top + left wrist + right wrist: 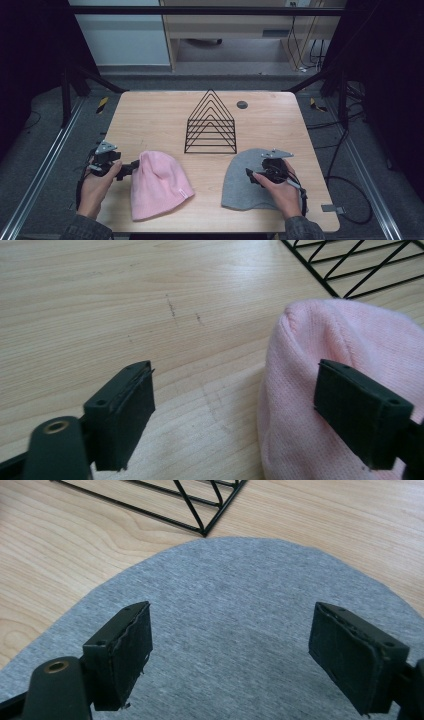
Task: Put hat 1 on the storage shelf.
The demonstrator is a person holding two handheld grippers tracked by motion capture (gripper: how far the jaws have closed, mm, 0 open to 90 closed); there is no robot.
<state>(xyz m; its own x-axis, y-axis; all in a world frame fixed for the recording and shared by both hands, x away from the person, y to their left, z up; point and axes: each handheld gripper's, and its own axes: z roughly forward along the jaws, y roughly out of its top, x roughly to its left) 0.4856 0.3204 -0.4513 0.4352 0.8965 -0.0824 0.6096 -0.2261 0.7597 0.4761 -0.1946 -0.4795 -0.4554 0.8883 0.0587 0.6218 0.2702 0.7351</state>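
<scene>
Probably a lab — wooden table (150, 120) inside a dark metal frame (200, 10) — trailing cables (345, 150).

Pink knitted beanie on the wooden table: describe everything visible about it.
The pink knitted beanie lies flat on the light wooden table, near its front edge on the person's left, crown pointing away from the person. The fabric is a fine soft rib knit with a small tag at its lower right hem. The open left gripper sits at its left edge; in the left gripper view one pad hangs over the knit, contact unclear.
</scene>
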